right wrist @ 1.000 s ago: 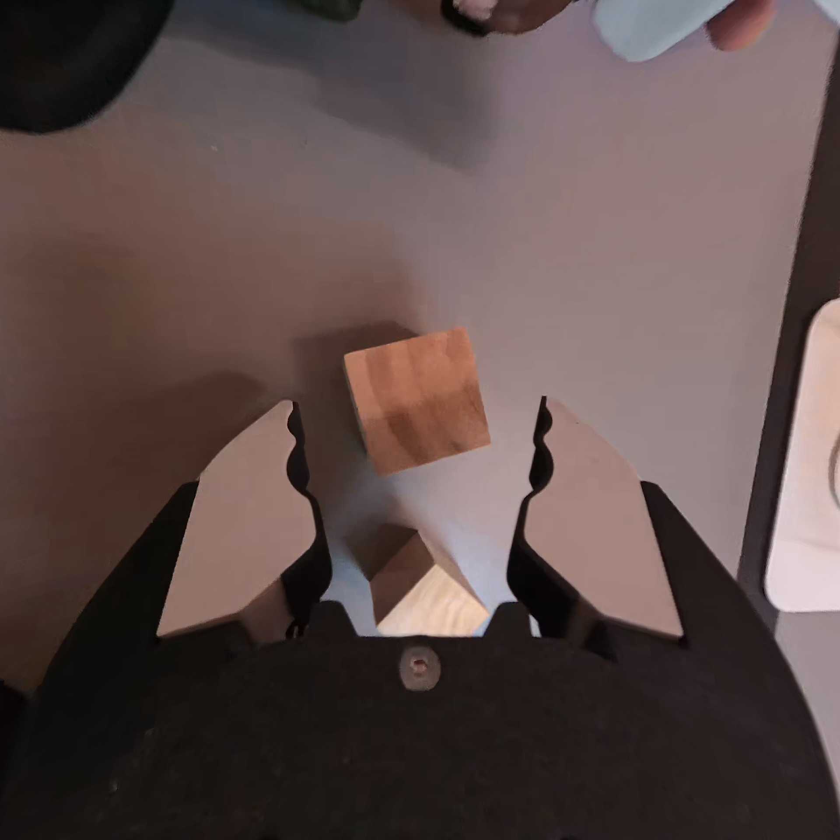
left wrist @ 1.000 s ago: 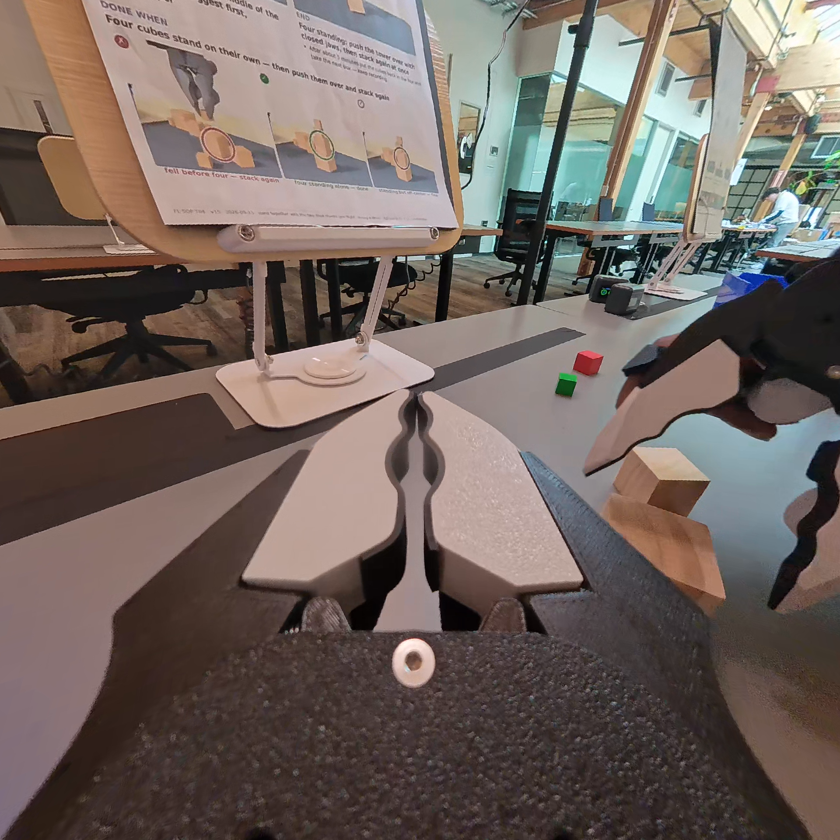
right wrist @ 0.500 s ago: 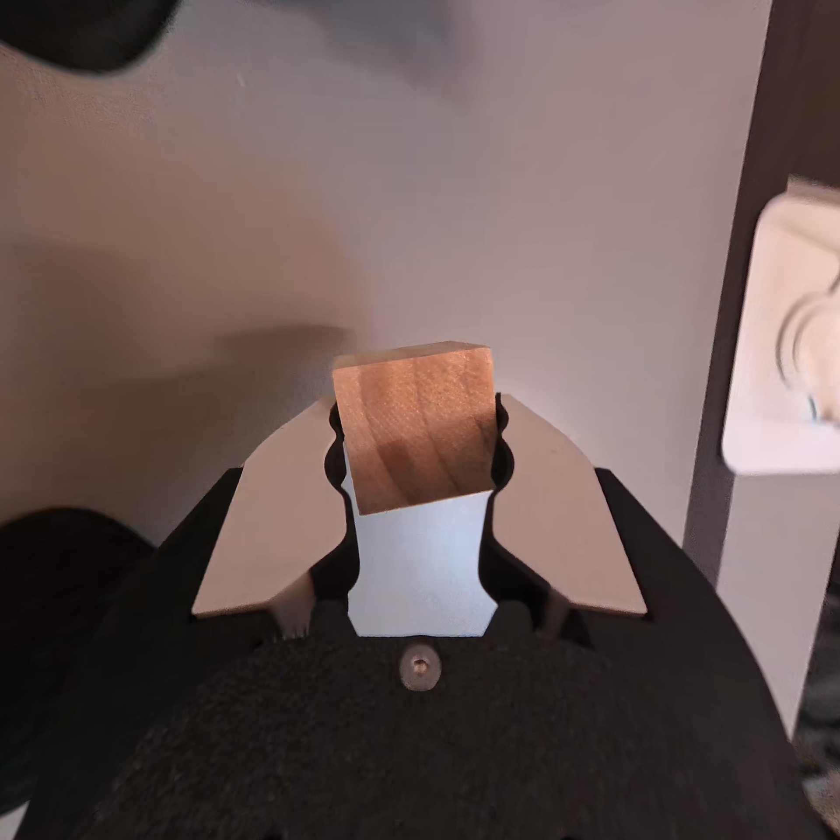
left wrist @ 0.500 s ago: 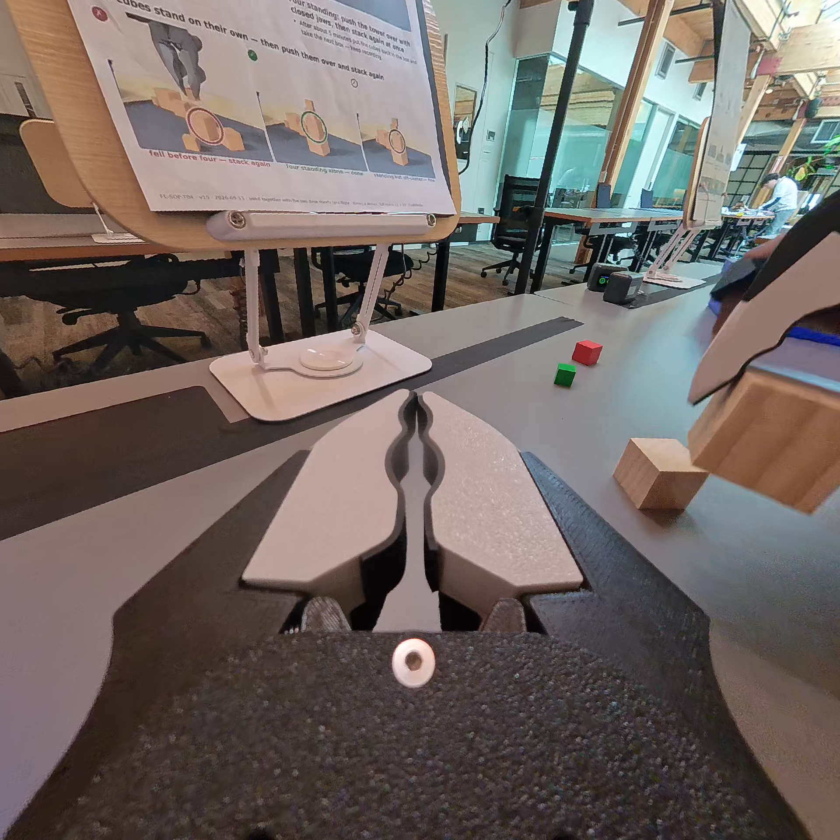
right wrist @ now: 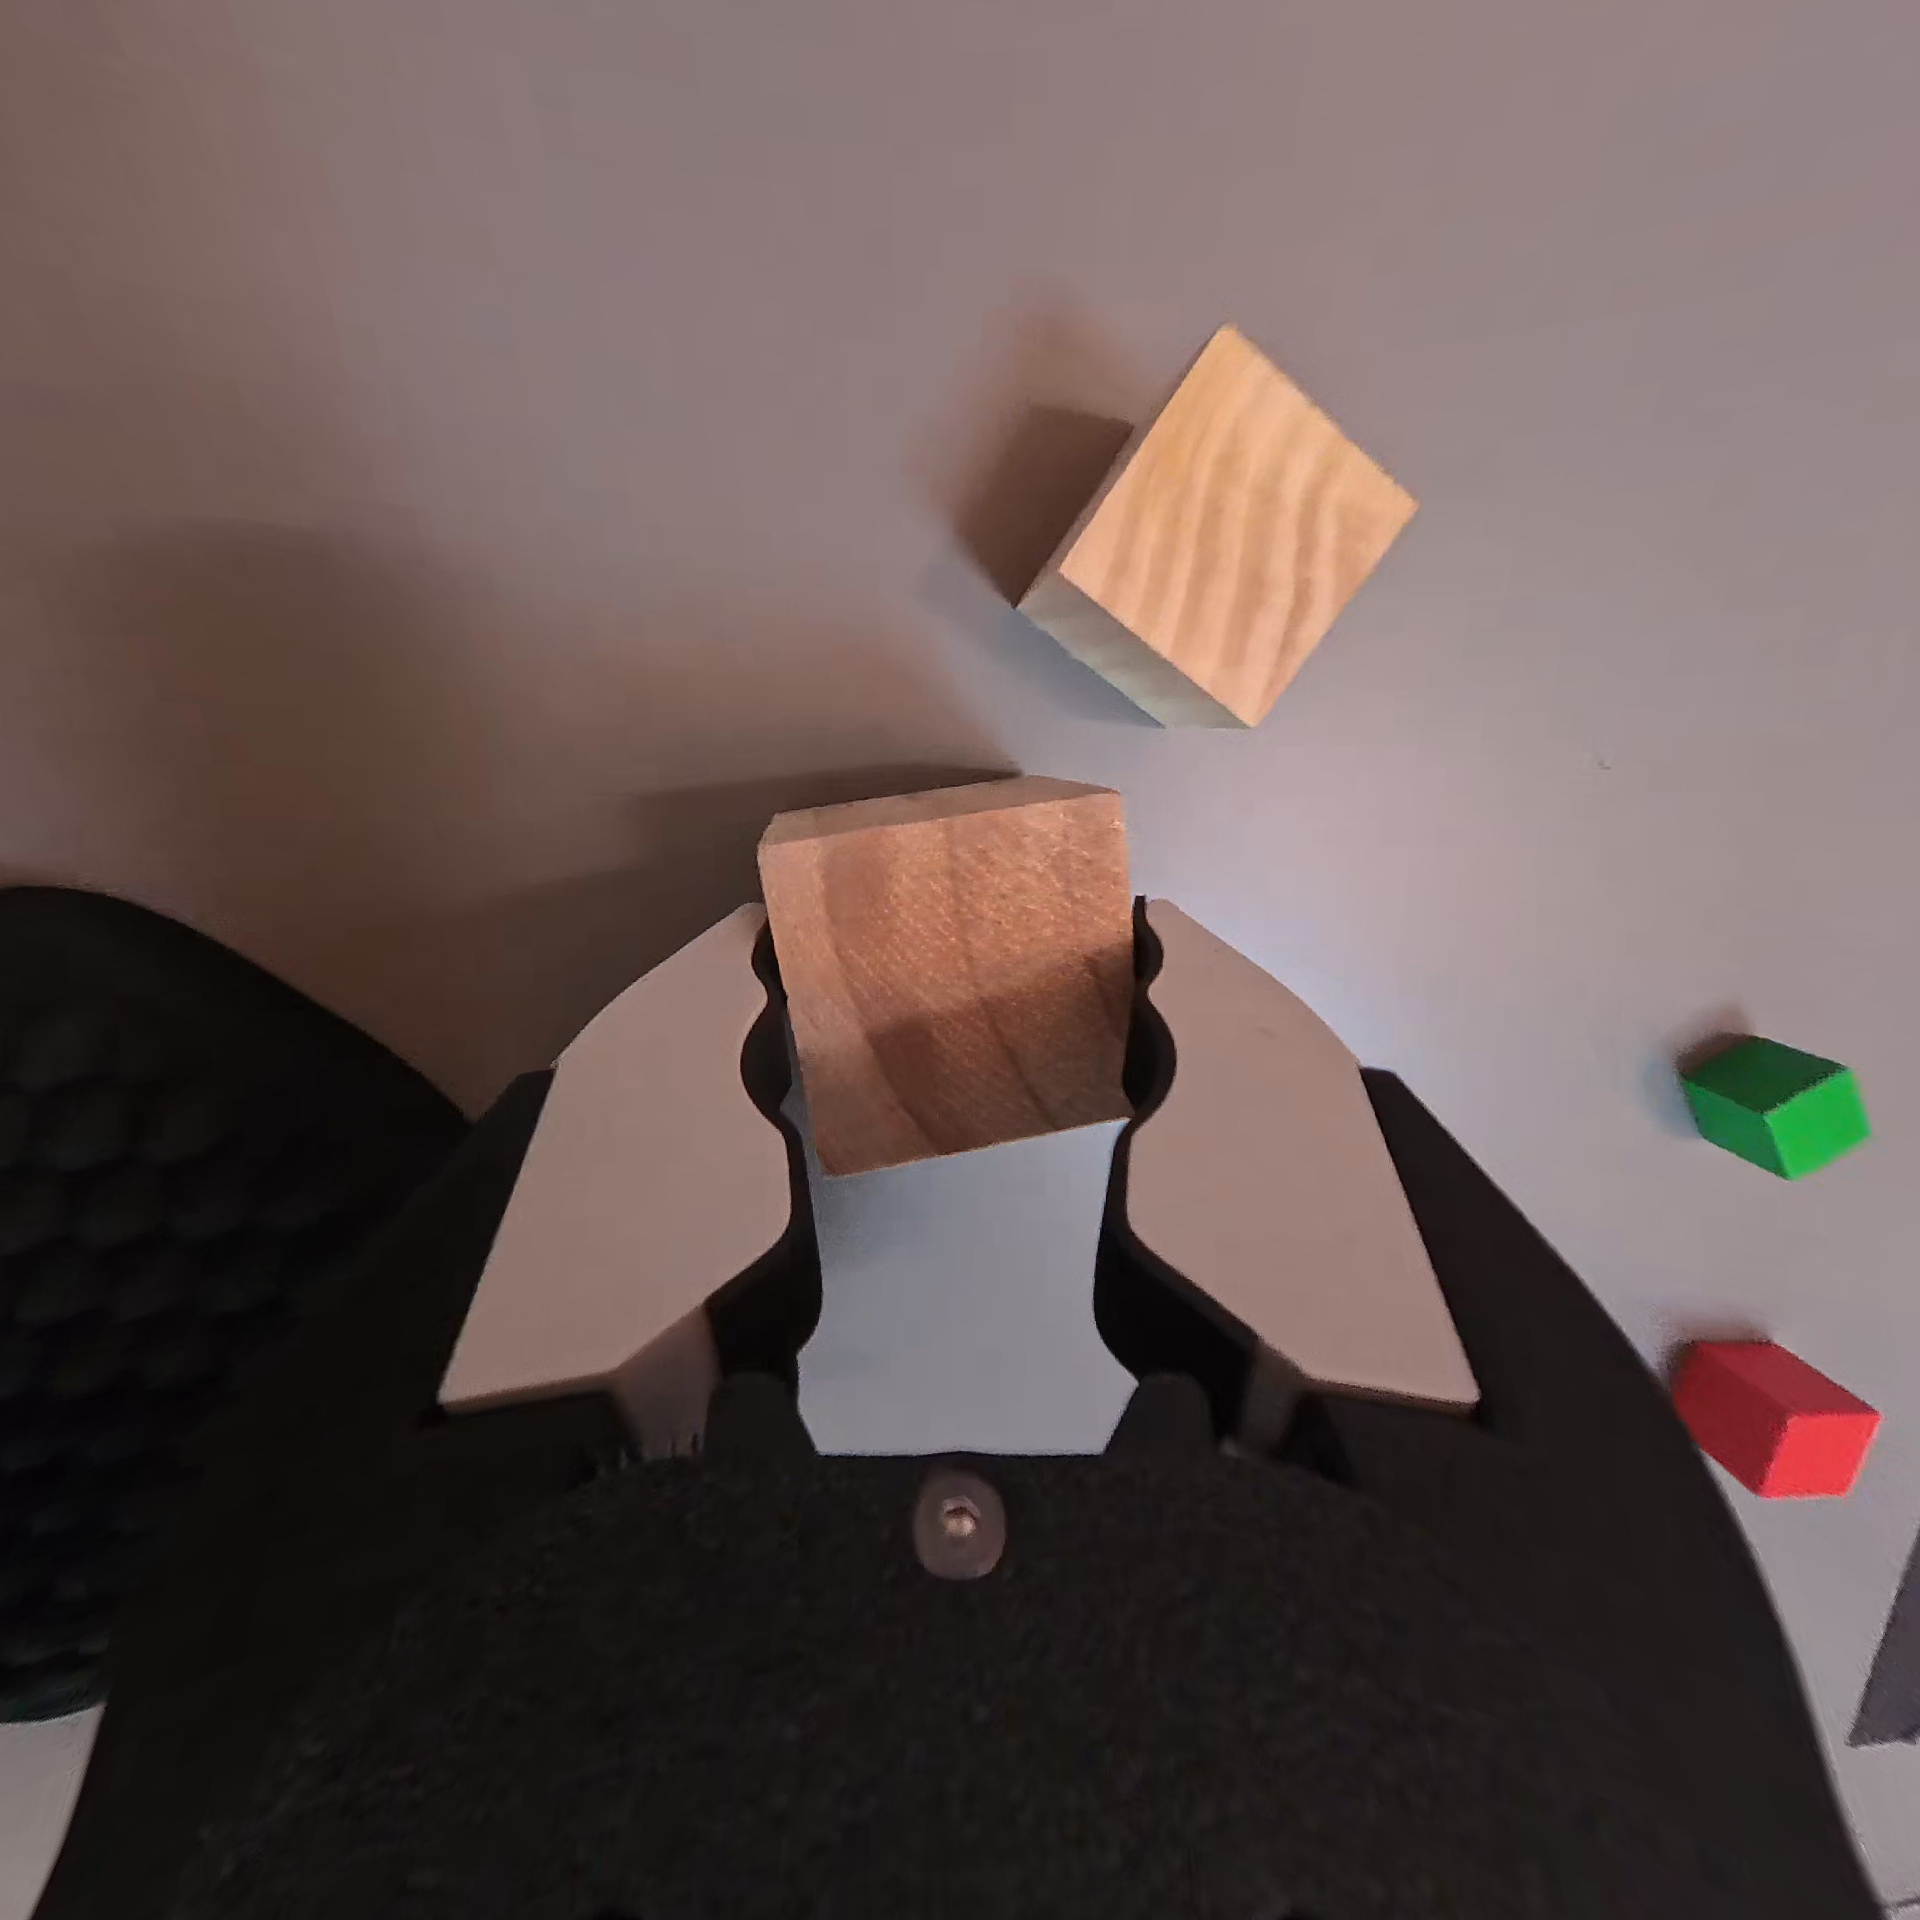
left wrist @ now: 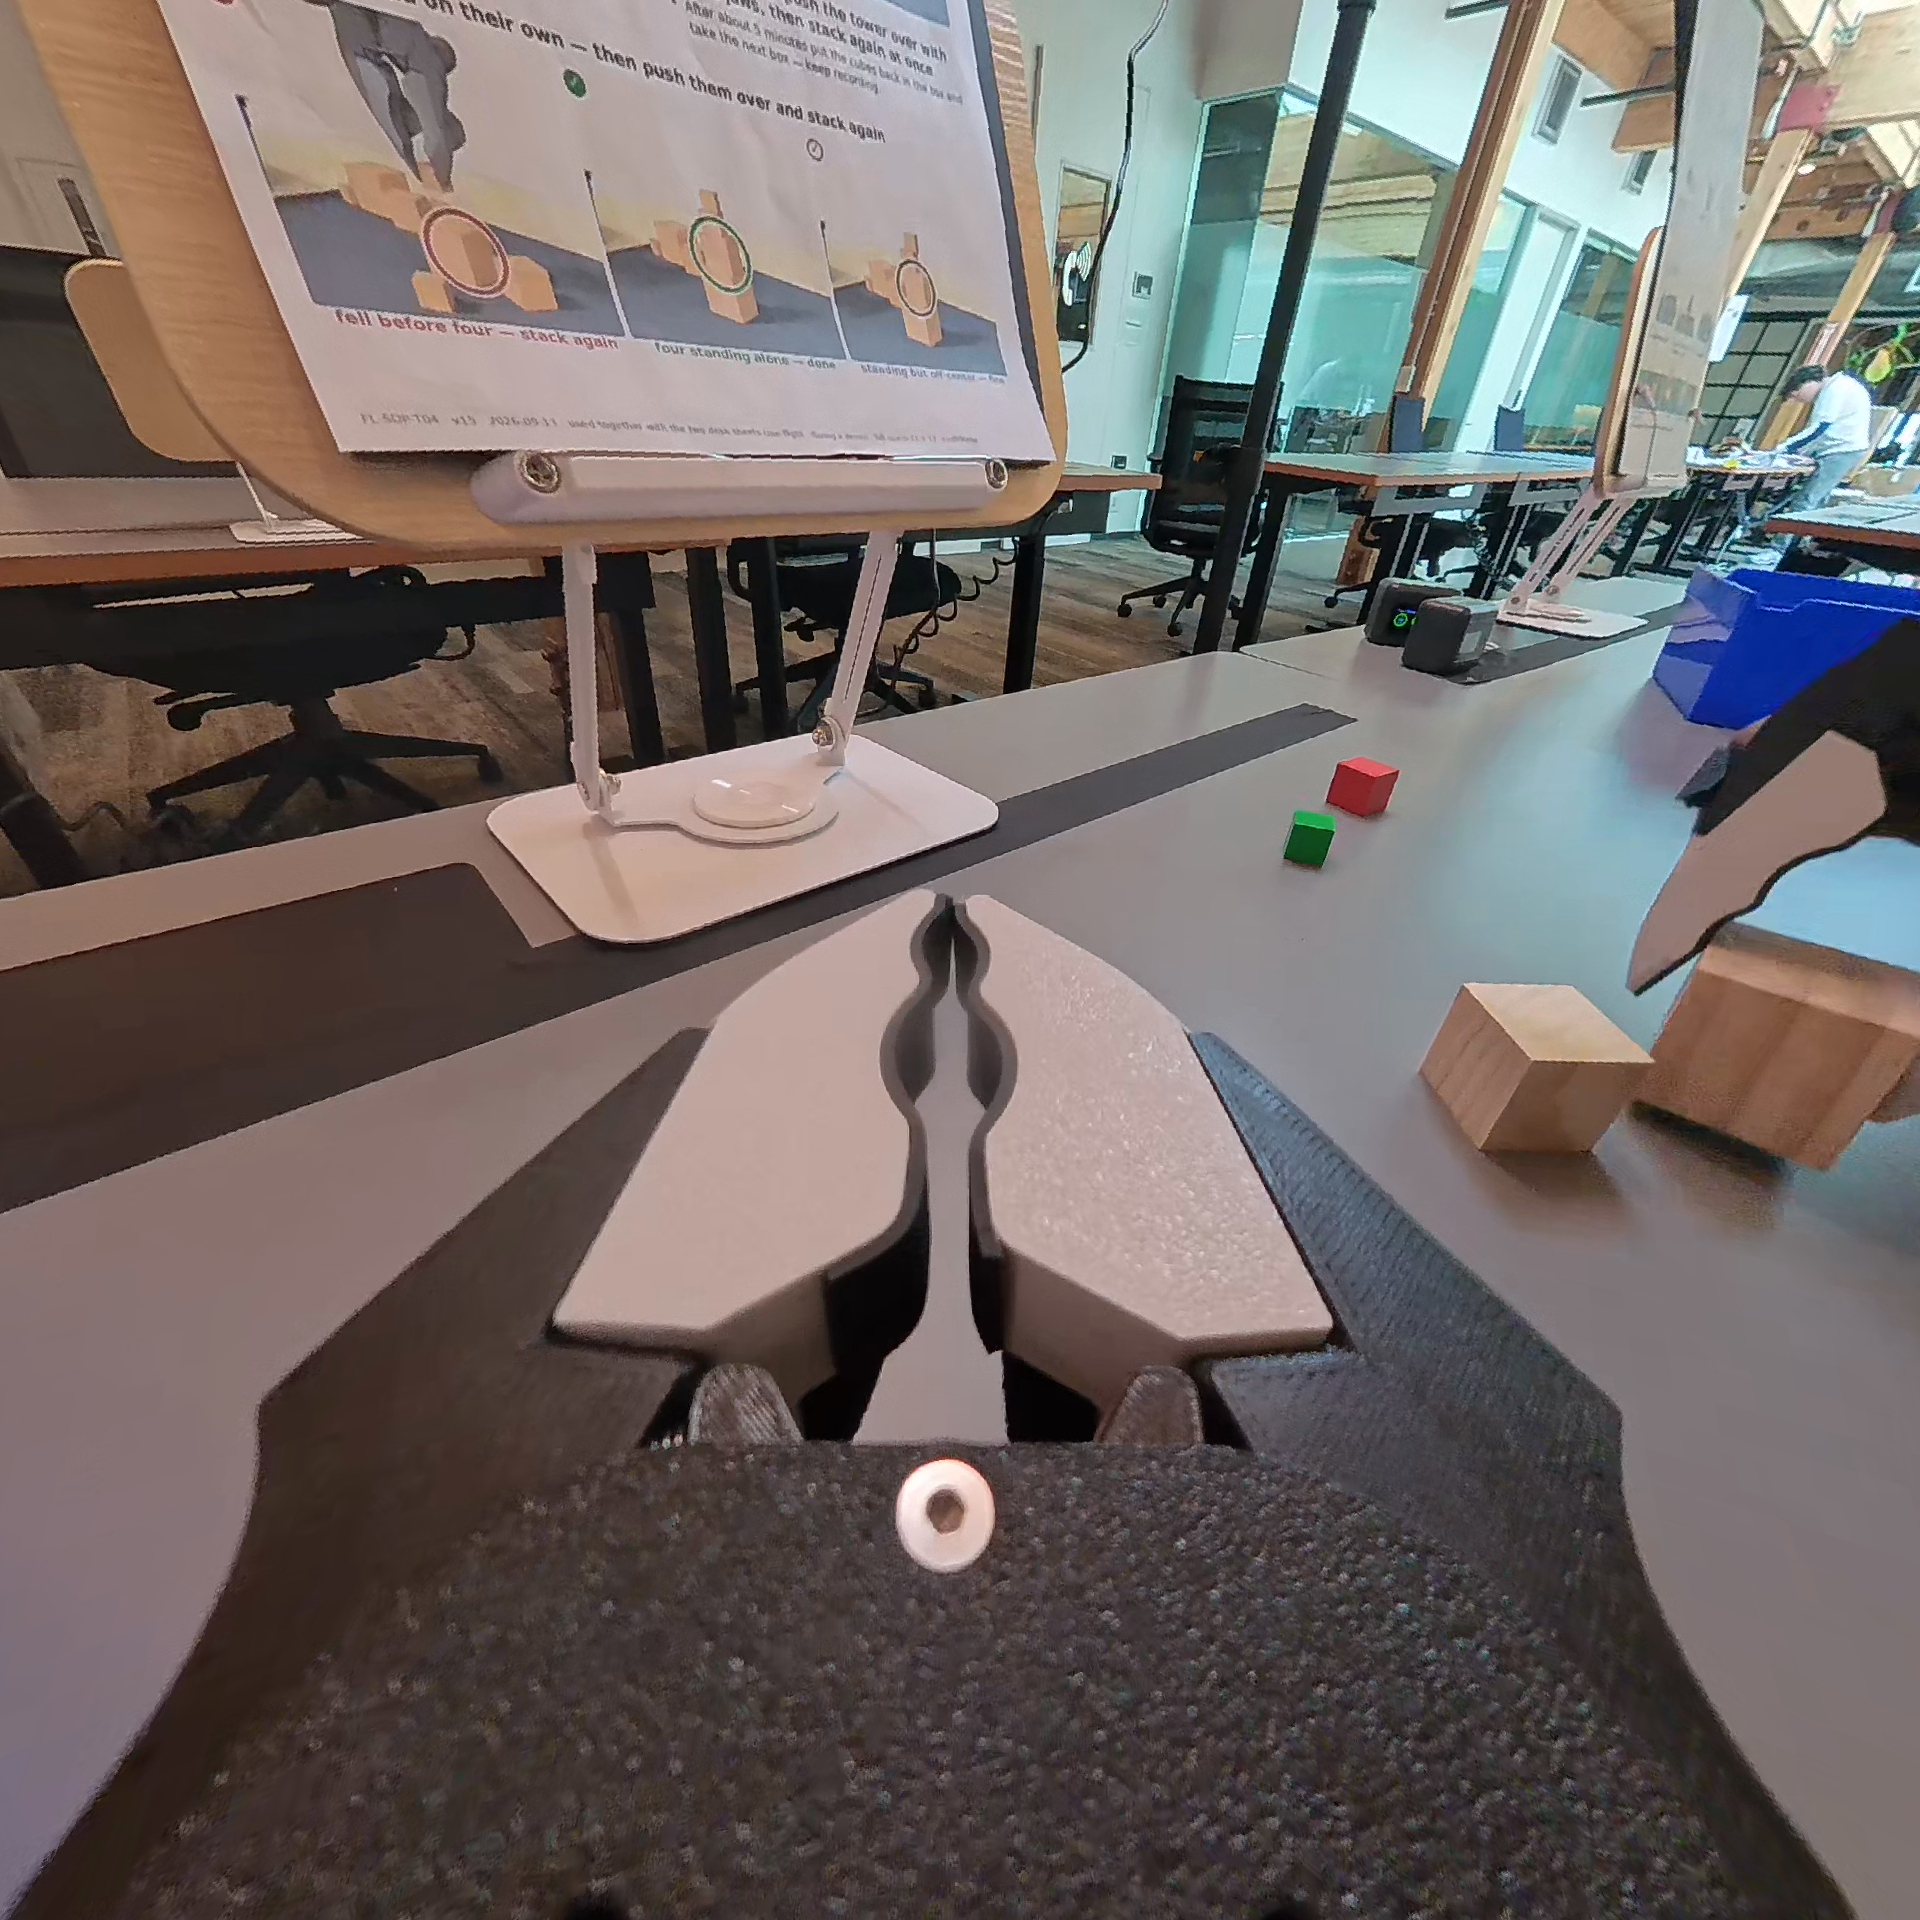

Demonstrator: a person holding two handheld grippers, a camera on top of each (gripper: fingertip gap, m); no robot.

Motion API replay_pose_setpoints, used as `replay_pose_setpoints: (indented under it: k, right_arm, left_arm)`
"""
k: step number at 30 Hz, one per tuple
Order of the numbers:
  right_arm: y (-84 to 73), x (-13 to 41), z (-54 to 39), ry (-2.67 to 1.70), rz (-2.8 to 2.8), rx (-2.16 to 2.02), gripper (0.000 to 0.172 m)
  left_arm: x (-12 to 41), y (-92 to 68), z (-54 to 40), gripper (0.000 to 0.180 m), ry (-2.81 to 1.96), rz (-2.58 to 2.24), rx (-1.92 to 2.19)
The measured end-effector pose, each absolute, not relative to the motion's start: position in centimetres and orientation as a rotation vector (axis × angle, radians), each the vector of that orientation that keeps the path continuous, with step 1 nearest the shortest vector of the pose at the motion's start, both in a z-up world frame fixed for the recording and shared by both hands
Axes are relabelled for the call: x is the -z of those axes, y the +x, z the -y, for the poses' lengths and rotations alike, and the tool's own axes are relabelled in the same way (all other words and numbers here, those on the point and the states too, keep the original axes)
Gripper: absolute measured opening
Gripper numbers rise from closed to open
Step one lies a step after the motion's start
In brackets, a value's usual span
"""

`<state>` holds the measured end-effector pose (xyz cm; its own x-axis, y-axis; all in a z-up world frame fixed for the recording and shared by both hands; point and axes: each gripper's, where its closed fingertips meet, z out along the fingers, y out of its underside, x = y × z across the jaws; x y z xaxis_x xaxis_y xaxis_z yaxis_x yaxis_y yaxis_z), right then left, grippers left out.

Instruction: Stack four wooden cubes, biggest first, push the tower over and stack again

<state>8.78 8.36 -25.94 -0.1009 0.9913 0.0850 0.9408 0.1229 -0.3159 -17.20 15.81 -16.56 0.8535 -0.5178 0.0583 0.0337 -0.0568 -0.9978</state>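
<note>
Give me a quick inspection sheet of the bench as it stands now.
Surface: grey table with a dark strip.
Job's things: wooden cube; second wooden cube lies apart.
Clutter: green cube, red cube, white stand carrying a printed sheet.
Grippers: left gripper shut, bare; right gripper clamps the first cube.
Cables: nothing seen.
Surroundings: blue bin, desks, office chairs.

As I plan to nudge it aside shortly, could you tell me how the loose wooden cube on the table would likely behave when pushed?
The loose wooden cube looks solid, so probably stiff. Resting on a flat face on the smooth table, it would likely slide, not roll.
</note>
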Motion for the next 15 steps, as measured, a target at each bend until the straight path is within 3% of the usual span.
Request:
replay_pose_setpoints:
  k: [5, 8, 15]
  right_arm:
    - [8.3, 26.9, -8.5, -1.867, 2.15, -0.212, 0.065]
    - [8.5, 27.1, -8.4, -1.881, 2.154, -0.201, 0.075]
    - [6.2, 22.2, -10.6, -2.039, 1.797, -0.361, 0.073]
  left_arm:
    - [16.6, -17.2, -15.9, 0.0, -1.573, -0.389, 0.472]
    - [16.6, -17.2, -15.9, 0.0, -1.575, -0.391, 0.474]
    - [16.6, -17.1, -15.9, 0.0, -1.575, -0.39, 0.479]
